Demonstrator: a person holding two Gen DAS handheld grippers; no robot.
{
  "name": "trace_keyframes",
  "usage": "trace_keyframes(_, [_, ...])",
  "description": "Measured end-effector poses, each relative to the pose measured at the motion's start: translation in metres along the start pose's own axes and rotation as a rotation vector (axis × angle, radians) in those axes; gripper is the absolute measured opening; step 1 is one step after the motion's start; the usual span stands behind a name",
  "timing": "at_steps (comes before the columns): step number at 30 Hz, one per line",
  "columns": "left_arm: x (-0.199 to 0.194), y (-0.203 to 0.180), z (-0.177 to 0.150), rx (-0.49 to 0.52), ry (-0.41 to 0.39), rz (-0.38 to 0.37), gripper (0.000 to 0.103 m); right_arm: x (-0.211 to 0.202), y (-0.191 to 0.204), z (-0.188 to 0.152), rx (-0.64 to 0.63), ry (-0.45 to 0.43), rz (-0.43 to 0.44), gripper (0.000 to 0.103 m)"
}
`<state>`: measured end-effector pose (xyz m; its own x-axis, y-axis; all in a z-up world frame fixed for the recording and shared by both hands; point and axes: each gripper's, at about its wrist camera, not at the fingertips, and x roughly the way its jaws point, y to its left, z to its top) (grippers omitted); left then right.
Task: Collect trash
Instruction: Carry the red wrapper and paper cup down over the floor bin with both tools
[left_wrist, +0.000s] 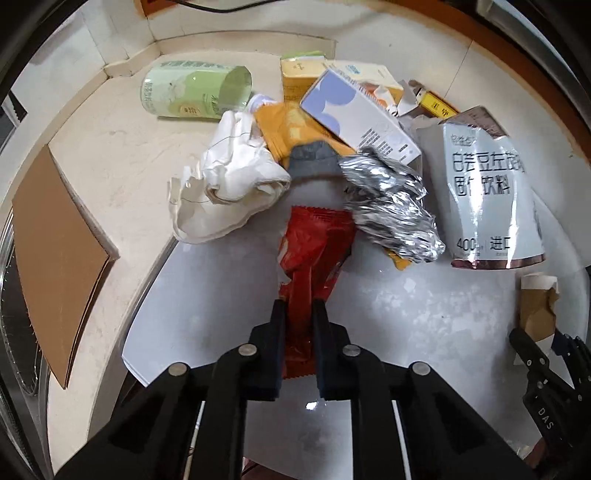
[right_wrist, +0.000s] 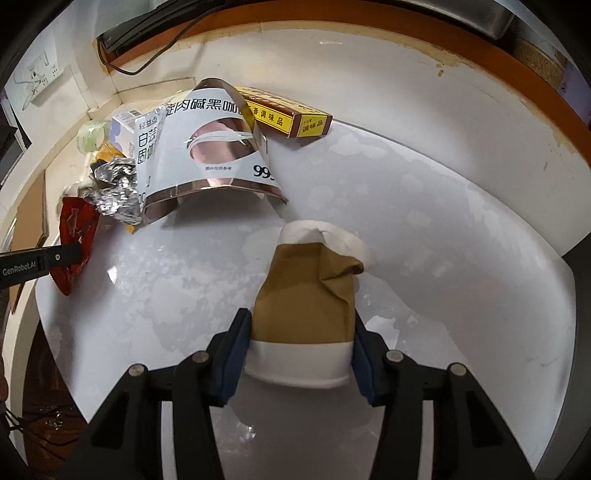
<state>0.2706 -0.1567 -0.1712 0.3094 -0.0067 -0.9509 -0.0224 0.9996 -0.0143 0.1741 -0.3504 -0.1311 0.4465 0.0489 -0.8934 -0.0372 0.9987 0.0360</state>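
Gripping red wrapper (left_wrist: 314, 254), left jaws | right jaws squeezing crushed cup (right_wrist: 310, 295) | glossy white table (right_wrist: 443, 229), seemingly smeared

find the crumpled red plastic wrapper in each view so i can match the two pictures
Left wrist view: the crumpled red plastic wrapper lies low in the centre, pinched between the left gripper fingers.
Right wrist view: the same wrapper sits at the far left edge, with the left gripper's black finger across it.
Shared landmark: the crumpled silver foil lies just beside the wrapper in both views.
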Motion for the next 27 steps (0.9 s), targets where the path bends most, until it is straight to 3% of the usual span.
trace_keyframes(6, [-0.030, 0.010, -0.016, 0.012, -0.017, -0.030, 0.008, -0.023, -0.011, -0.009, 0.067, -0.015, 0.085, 0.050])
trace_keyframes(13, [-0.090, 0.042, -0.062, 0.051, -0.090, -0.113, 0.008, -0.067, -0.007, -0.018, 0.134, -0.079, 0.153, 0.050])
trace_keyframes(20, [-0.143, 0.077, -0.116, 0.063, -0.144, -0.161, 0.008, -0.113, 0.038, -0.033, 0.084, -0.138, 0.170, 0.050])
trace_keyframes(27, [-0.173, 0.110, -0.170, 0.076, -0.195, -0.129, 0.008, -0.149, 0.099, -0.059, -0.014, -0.171, 0.205, 0.050])
